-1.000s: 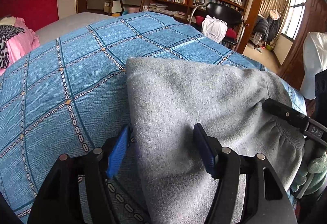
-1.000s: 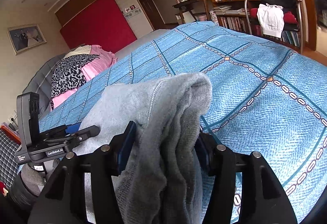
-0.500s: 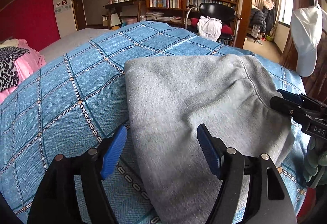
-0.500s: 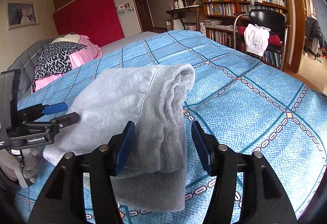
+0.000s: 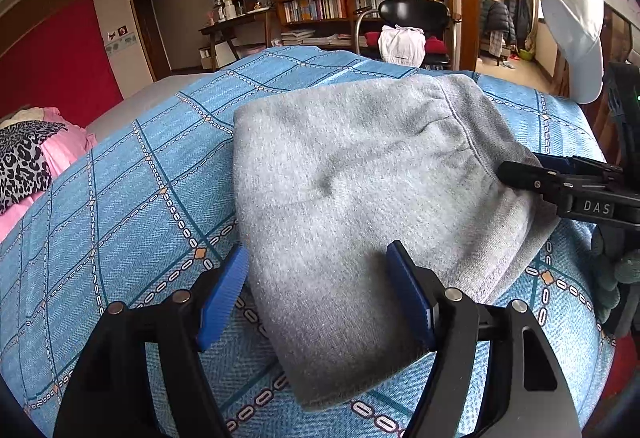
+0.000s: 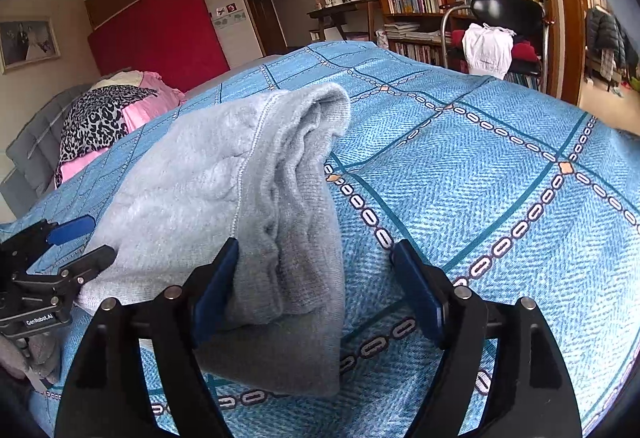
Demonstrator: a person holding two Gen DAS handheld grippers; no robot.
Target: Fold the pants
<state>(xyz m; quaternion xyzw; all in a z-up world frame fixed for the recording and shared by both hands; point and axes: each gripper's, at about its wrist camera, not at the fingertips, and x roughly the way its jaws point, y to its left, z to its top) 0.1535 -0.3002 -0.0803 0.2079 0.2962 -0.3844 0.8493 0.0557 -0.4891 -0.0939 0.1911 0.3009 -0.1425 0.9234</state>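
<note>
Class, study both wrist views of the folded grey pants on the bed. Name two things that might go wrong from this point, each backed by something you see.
1. The right gripper has just been opening, yet the pants' thick layered edge still lies between its pads; withdrawing carelessly might snag and undo the fold.
2. The left gripper stands open astride the opposite edge; dragging could skew the bundle across the blue bedspread.

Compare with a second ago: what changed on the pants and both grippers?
The right gripper let go of the folded grey pants: its jaws have just been opening, and the bundle between them now lies slack on the blue bedspread. The left gripper widened too, cloth loose between its pads. Both backed off. The pants stayed folded.
</note>
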